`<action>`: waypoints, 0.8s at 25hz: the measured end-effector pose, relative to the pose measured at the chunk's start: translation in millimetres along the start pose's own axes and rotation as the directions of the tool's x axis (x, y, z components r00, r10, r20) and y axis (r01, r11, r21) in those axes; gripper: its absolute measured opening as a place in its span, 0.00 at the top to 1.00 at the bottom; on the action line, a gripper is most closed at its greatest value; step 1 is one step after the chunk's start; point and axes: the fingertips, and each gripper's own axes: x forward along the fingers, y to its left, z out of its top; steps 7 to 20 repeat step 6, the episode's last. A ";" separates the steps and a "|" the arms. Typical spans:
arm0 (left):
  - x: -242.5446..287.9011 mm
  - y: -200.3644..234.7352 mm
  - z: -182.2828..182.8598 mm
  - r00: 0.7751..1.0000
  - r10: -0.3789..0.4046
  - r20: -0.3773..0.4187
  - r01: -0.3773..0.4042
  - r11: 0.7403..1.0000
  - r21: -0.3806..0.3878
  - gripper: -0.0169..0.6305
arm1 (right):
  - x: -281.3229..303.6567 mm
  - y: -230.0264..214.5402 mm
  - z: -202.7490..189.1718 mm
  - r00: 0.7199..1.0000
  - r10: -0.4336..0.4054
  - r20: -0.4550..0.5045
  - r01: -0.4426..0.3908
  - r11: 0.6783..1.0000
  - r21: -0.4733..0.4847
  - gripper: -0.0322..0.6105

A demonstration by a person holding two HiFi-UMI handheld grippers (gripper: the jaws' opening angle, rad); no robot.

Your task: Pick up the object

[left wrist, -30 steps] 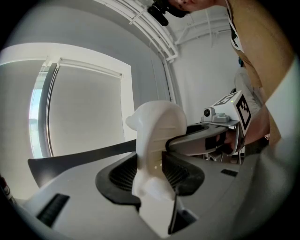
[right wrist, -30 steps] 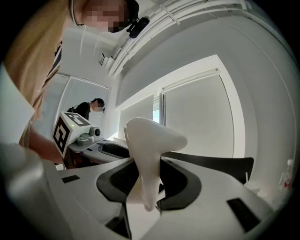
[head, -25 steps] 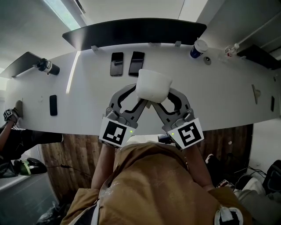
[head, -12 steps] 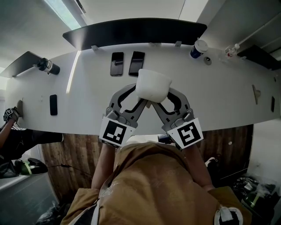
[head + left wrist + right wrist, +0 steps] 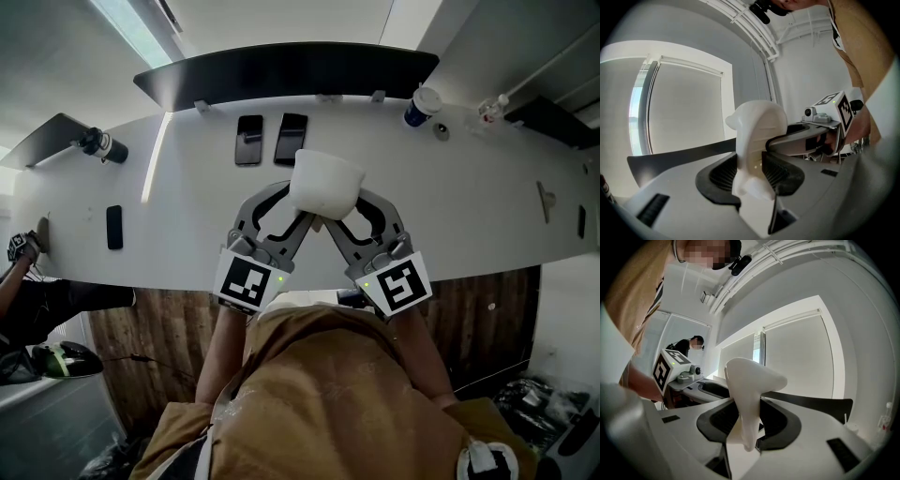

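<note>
No visible change against a second ago: same pose, same grip, same height. Reads as lift done and hold phase on, a judgement only.

White smooth moulded cup-shaped object [image 5: 326, 181] up in the air at scene centre, clear of white tabletop [image 5: 469, 206], just near of two dark phones [image 5: 269, 137] lying flat at far side. Pinched low down from both sides. Left gripper [image 5: 302, 217] with fingers about half closed and clamped on it, ribbed black pads [image 5: 780, 172] pressed against white wall. Right gripper [image 5: 336, 221] the same, fingers at mid gap, gripping the object's thin lower edge. Both grippers near level, tips meeting under the object.

Containers: paper cup with dark blue sleeve and white lid [image 5: 419, 103] at far right of tabletop, upright, lidded, contents not visible. Held object maybe hollow; inside not shown in any view, nothing seen in it.
</note>
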 end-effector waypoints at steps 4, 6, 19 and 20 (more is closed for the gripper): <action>-0.6 -0.5 -1.2 1.000 -0.008 -0.003 0.008 1.000 0.009 0.71 | -0.6 1.1 -1.5 1.000 -0.009 -0.003 0.009 1.000 -0.001 0.72; -1.1 -0.4 -2.6 1.000 -0.011 -0.006 0.011 1.000 0.016 0.71 | -0.3 2.2 -3.0 1.000 -0.013 -0.007 0.013 1.000 -0.002 0.72; -1.1 -0.4 -2.6 1.000 -0.011 -0.006 0.011 1.000 0.016 0.71 | -0.3 2.2 -3.0 1.000 -0.013 -0.007 0.013 1.000 -0.002 0.72; -1.1 -0.4 -2.6 1.000 -0.011 -0.006 0.011 1.000 0.016 0.71 | -0.3 2.2 -3.0 1.000 -0.013 -0.007 0.013 1.000 -0.002 0.72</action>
